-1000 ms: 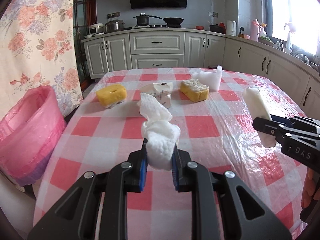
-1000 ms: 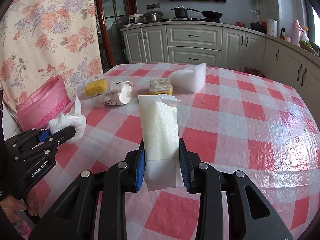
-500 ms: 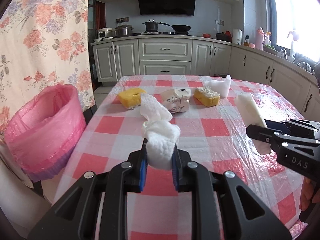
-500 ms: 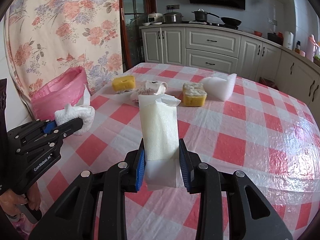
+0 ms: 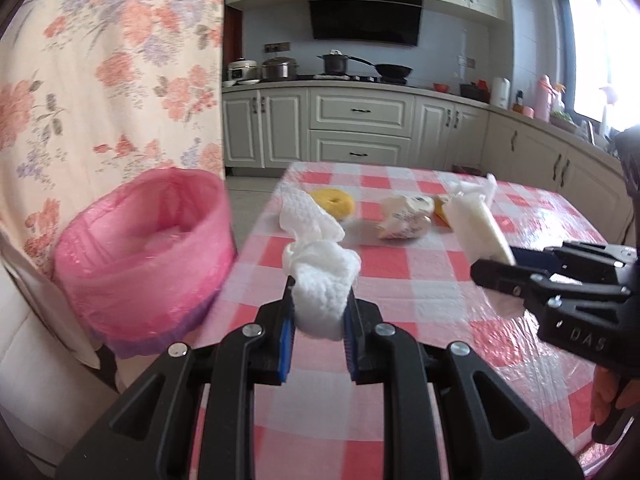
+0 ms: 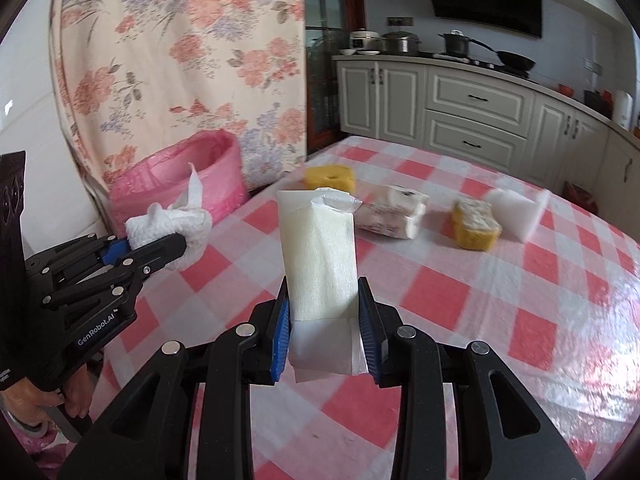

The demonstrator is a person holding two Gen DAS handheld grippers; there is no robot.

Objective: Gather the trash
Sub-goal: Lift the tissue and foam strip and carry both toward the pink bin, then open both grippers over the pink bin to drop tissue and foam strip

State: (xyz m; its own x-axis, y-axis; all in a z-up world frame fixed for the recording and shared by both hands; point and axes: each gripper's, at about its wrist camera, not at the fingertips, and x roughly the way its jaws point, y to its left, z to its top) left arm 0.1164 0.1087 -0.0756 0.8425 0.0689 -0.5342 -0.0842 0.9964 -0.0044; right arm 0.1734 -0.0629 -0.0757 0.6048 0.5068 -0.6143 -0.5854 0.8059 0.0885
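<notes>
Pinching a crumpled paper towel [image 5: 320, 280], the left gripper [image 5: 319, 320] hangs beside the pink-lined bin [image 5: 144, 248]; the right gripper [image 6: 324, 320] clamps a white foam pouch [image 6: 320, 256].

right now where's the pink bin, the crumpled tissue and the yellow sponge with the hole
pink bin [image 5: 132, 280]: left wrist view, on its front wall.
crumpled tissue [image 5: 320, 288]: left wrist view, on the wad just above the pads.
yellow sponge with the hole [image 6: 330, 176]: right wrist view, on its top face.
</notes>
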